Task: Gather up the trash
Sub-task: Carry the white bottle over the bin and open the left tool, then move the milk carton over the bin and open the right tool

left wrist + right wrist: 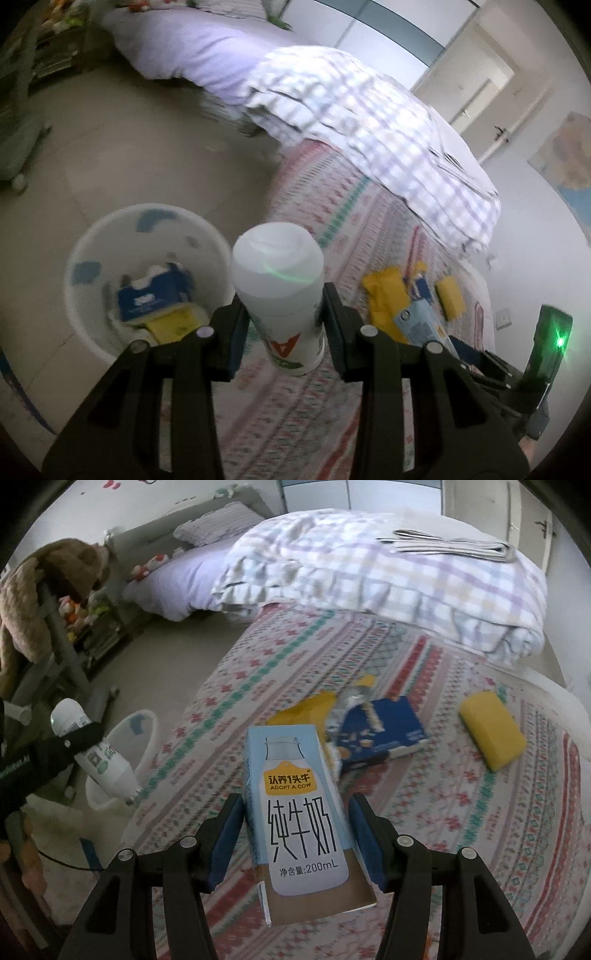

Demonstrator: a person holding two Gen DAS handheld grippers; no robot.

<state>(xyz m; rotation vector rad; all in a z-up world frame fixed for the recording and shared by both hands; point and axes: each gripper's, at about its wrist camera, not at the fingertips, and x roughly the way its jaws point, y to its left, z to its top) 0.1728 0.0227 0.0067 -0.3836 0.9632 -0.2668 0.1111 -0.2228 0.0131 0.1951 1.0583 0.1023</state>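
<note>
My left gripper [282,321] is shut on a white plastic bottle [280,280], held in the air at the bed's edge, beside and above a white bin [85,295] on the floor. The bin holds a blue tissue box [151,295] and yellow wrappers. In the right wrist view the bottle [103,760] and bin [147,731] show at left. My right gripper [297,834] is shut on a light-blue milk carton [299,812] above the patterned bedsheet. A blue box [384,727], a yellow wrapper [314,709] and a yellow sponge [493,734] lie on the bed beyond it.
A folded plaid quilt [369,572] covers the far part of the bed, with folded newspapers [450,544] on top. A chair draped with a brown coat [48,587] and a shelf of toys [81,613] stand at the left. A tiled floor [129,155] surrounds the bin.
</note>
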